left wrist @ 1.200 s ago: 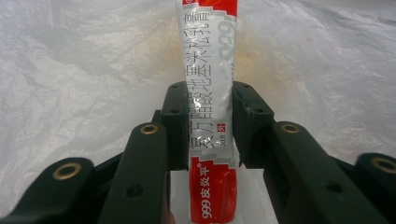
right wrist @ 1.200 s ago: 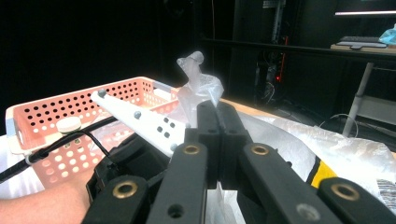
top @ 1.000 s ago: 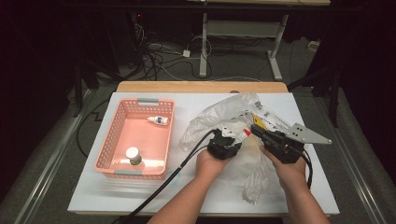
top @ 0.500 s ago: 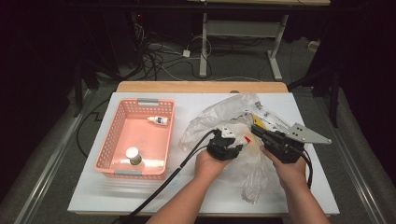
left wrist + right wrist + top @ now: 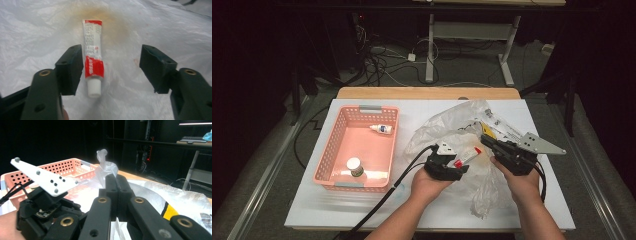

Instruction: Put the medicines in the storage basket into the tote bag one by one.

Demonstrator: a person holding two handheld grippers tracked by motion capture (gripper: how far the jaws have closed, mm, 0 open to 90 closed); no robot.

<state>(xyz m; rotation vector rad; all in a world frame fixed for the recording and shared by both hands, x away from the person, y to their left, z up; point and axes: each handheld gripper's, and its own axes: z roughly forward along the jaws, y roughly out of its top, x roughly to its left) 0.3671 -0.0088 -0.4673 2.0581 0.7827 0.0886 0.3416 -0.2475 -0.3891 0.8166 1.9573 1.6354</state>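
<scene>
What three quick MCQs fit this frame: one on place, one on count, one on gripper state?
1. Where does the red-and-white tube lie?
A. in the pink basket
B. on the clear plastic bag
C. on the floor

2. How many items lie in the pink basket?
A. none
B. two
C. five

3. How does the right gripper stand?
A. jaws wide open
B. shut on the tube
C. shut on the plastic bag

Key: 1 B, the left gripper view shows the tube flat on the plastic bag, between the open jaws of the left gripper, which have just been opening, and untouched by the pads. 2 B, the high view shows a small dropper bottle and a white-capped bottle inside. 3 C, the right gripper view shows its jaws together with a pinch of bag film rising from them.
</scene>
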